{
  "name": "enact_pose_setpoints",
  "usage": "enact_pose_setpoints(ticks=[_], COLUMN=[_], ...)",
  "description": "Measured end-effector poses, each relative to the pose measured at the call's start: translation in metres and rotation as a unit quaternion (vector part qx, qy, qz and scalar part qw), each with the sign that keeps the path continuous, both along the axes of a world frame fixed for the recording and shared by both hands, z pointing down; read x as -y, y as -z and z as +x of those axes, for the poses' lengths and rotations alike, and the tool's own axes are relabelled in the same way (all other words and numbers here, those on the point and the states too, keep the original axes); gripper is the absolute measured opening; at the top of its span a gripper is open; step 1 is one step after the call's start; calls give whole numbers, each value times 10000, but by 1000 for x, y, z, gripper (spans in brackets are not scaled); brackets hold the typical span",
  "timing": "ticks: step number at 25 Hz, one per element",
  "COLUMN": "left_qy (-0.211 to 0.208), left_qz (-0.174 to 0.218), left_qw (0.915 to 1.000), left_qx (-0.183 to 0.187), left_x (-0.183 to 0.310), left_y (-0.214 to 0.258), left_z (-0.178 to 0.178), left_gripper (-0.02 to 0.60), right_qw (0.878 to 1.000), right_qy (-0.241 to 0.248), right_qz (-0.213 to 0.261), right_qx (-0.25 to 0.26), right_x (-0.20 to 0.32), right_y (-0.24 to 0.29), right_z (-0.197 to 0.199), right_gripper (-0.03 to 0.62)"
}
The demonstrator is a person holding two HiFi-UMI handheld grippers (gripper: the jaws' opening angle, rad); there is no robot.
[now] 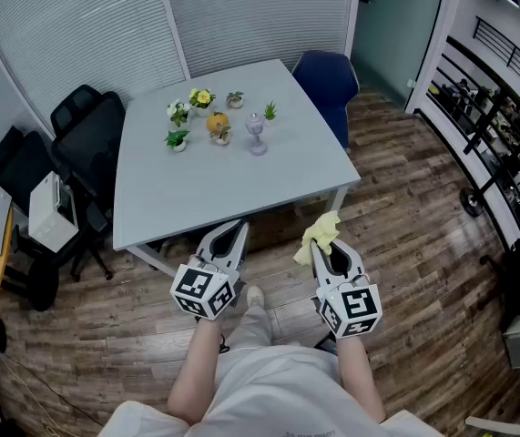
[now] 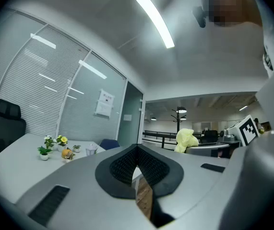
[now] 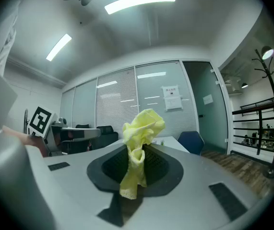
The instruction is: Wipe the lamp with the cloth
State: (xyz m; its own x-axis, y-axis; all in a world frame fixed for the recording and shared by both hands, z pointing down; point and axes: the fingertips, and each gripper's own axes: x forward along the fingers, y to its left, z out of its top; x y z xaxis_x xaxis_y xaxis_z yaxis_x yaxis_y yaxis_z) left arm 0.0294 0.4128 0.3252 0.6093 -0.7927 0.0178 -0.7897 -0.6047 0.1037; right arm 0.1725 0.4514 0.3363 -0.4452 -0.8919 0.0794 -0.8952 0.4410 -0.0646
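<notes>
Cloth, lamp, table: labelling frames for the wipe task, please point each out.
Cloth (image 1: 321, 233): head view, its bunched middle.
Lamp (image 1: 257, 136): head view, its middle.
Table (image 1: 205, 189): head view, bare top.

Head view is aimed steeply down on table (image 1: 205, 189) from above. Gripper views are held level, short of its near edge. Plants (image 1: 218, 124) are shared with left gripper view.

Small potted plants (image 1: 178, 113) and a clear lamp (image 1: 256, 135) are grouped toward the far edge of the desk (image 1: 196, 198). Both grippers are held just off its near edge: the left gripper (image 1: 234, 231) with jaws together and empty, the right gripper (image 1: 327, 247) clamped on a yellow cloth (image 1: 321, 232).
</notes>
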Motion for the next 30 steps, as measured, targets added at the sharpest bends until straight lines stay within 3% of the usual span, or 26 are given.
enact_pose_setpoints(ticks=[9,13,14,15,16,23,28,30], left_qy=[64,-269,-391,-469,-503,-403,-443,-495], left_qz=[-41,-6,-82,-183,-283,-526,-558,-588], left_qw=[9999,9996,9991,9986,9982,9971,9975,9970], left_qx=[120,125,142,170,191,362,1,55], left_x=[5,7,10,13,15,31,69,94], left_y=[-6,-8,-13,-18,-23,-34,-38,-45], left_z=[-1,7,10,13,14,1,-16,-24], left_gripper=[3,6,95,265,291,328,328,328], right_qw=[10000,9998,9997,9996,9995,9998,9997,9995], right_qy=[74,125,146,160,161,132,72,25], right_qz=[28,65,64,51,32,-125,-202,-245], right_qx=[-35,-138,-202,-246,-256,-104,-151,-175], right_x=[3,7,9,10,12,25,56,78], right_y=[-1,-1,-2,-2,-3,-7,-15,-20], right_z=[0,-4,-6,-7,-7,-8,-17,-24], right_gripper=[71,71,71,71,72,72,72,72])
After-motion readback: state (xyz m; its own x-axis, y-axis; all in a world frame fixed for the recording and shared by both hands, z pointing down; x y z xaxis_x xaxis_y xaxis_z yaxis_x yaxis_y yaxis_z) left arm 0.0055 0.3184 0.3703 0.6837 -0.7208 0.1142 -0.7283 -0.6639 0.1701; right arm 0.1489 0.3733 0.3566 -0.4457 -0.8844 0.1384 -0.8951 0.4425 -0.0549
